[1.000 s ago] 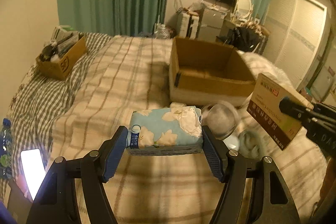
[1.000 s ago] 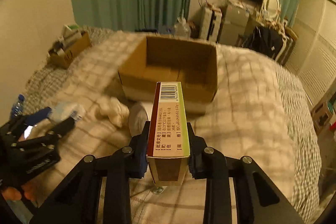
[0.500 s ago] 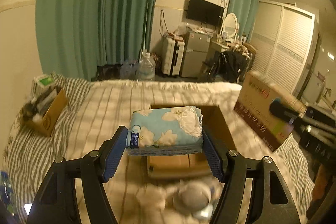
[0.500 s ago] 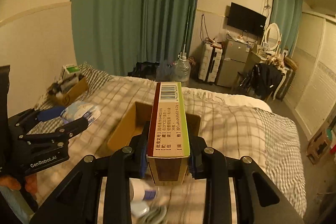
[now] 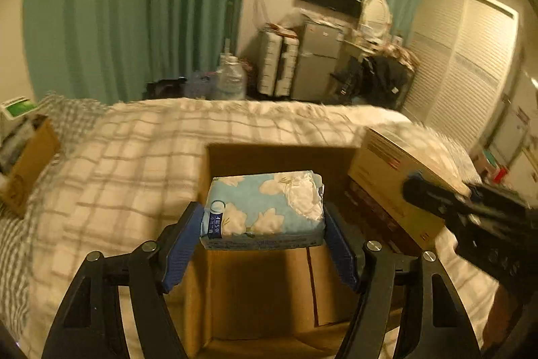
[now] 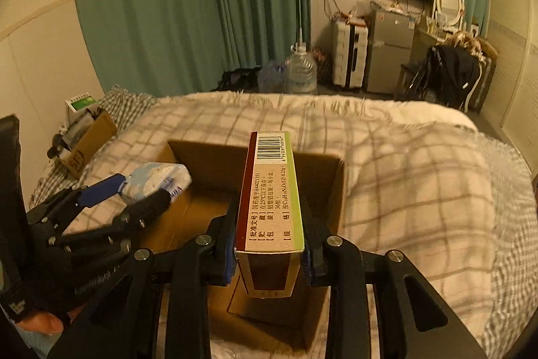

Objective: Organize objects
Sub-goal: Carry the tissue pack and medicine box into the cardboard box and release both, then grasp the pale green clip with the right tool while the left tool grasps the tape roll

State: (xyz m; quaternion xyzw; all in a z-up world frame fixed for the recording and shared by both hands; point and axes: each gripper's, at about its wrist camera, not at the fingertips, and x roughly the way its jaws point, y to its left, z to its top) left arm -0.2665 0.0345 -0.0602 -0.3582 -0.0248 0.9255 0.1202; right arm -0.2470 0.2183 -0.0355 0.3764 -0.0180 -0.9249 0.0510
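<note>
My left gripper (image 5: 264,239) is shut on a blue tissue pack with white flowers (image 5: 265,209) and holds it over the open cardboard box (image 5: 269,291) on the bed. My right gripper (image 6: 269,238) is shut on a long medicine box with a barcode (image 6: 270,197) and holds it above the same cardboard box (image 6: 201,164). The medicine box also shows at the right of the left wrist view (image 5: 393,180). The left gripper with the tissue pack (image 6: 156,180) shows at the left of the right wrist view.
The checked bedspread (image 6: 403,177) lies all around the box. A smaller cardboard box of clutter (image 6: 84,140) sits at the bed's far left. Beyond the bed are green curtains, a water jug (image 6: 301,73), a small fridge and a chair with clothes.
Both grippers have carried their items forward and now hang over the open cardboard box. The white items that lay in front of the box have passed out of view below.
</note>
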